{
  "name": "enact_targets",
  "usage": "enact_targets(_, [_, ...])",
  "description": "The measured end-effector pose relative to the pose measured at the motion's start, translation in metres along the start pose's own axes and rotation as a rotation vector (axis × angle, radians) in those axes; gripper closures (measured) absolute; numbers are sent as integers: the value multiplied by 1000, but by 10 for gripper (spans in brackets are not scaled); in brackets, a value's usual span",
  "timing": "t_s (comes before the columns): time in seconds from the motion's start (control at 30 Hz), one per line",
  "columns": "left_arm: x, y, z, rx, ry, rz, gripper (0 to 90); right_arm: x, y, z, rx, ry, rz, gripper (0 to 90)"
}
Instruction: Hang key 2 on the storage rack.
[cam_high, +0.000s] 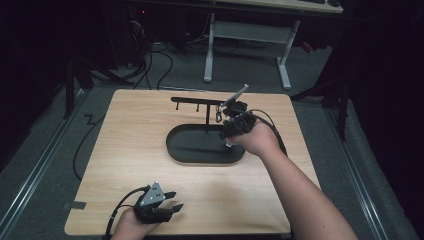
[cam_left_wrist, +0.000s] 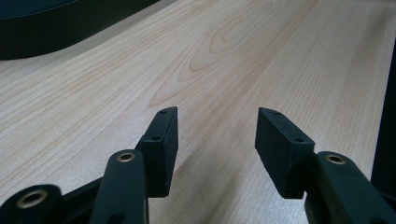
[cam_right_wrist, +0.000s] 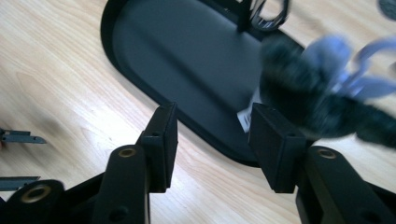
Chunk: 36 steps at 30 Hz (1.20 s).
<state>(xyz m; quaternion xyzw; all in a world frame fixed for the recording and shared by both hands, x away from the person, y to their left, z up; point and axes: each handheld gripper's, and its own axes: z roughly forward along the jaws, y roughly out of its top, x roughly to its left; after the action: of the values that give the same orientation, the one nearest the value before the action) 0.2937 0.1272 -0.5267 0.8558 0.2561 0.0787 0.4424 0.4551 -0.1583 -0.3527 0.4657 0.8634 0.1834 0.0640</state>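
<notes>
tray (cam_high: 200, 150): black; table (cam_high: 125, 150): light wood grain; plush keychain (cam_right_wrist: 317, 93): dark, blue

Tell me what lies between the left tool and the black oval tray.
Nothing but bare wooden table: the high view shows plain tabletop from the left tool up to the tray, and the left gripper view agrees.

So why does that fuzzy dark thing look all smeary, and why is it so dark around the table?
In the right gripper view the dark fuzzy thing beside the tray is smeared by motion blur. In the left gripper view the tabletop is soft far off. In the high view light falls on the table, the room behind stays dark.
</notes>
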Motion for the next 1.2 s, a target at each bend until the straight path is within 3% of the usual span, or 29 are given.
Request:
enact_targets(0.17, [-1, 0, 2, -4, 7, -1, 495, 6, -25, 14, -53, -17, -5, 482])
enact_targets(0.27, [-1, 0, 1, 1, 7, 2, 495, 8, -42, 21, -105, 0, 11, 455])
enact_targets(0.37, [-1, 0, 1, -3, 9, 0, 494, 11, -64, 29, -164, -23, -12, 434])
enact_targets(0.47, [0, -1, 1, -2, 10, -5, 492, 19, -92, 40, -230, -28, -66, 427])
enact_targets(0.6, [2, -1, 1, -6, 17, -14, 488, 26, -135, 56, -331, 25, -44, 409])
enact_targets(0.7, [3, -2, 0, -8, 23, -19, 487, 30, -168, 66, -426, -6, -67, 401])
enact_targets(0.8, [5, -2, -1, -16, 35, -20, 477, 27, -197, 73, -495, 0, -31, 350])
enact_targets(1.0, [11, -2, -8, -44, 72, -42, 451, 12, -256, 67, -602, -69, 37, 268])
enact_targets(1.07, [13, -2, -10, -55, 79, -55, 443, 7, -264, 60, -632, -64, 74, 205])
enact_targets(1.13, [15, -2, -10, -54, 90, -57, 436, 1, -270, 59, -659, -92, 97, 199])
enact_targets(1.2, [15, -3, -10, -56, 96, -63, 430, -4, -272, 64, -649, -75, 121, 183])
